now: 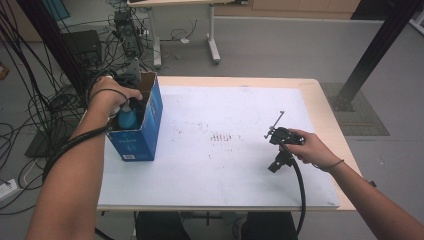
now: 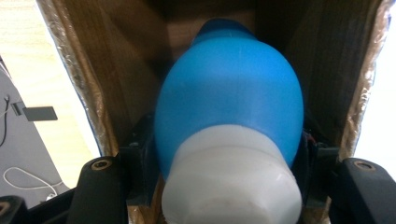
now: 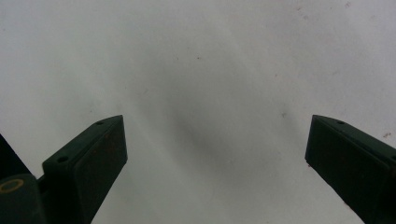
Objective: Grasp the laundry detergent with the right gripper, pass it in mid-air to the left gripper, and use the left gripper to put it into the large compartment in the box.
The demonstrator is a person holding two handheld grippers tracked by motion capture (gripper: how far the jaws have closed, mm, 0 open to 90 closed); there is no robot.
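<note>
A blue rubber bulb point(image 1: 127, 119) with a white cap stands inside an open blue cardboard box point(image 1: 150, 127) at the table's left edge. My left gripper point(image 2: 229, 161) reaches down into that box and is shut on the bulb point(image 2: 229, 93), one jaw pressing each side just above the white cap point(image 2: 231, 182). The box's brown inner walls point(image 2: 112, 70) rise on both sides. In the high view the person's left hand covers most of this gripper. My right gripper point(image 1: 281, 136) rests low over the white mat point(image 1: 225, 150) at the right, open, with bare mat point(image 3: 210, 70) between its jaws.
The white mat covers most of the wooden table point(image 1: 325, 107). Faint reddish marks point(image 1: 222, 136) dot the mat's middle. A thick black cable point(image 1: 301, 190) trails from the right gripper toward the front edge. Cables and equipment point(image 1: 120, 30) crowd the floor beyond the table's left corner.
</note>
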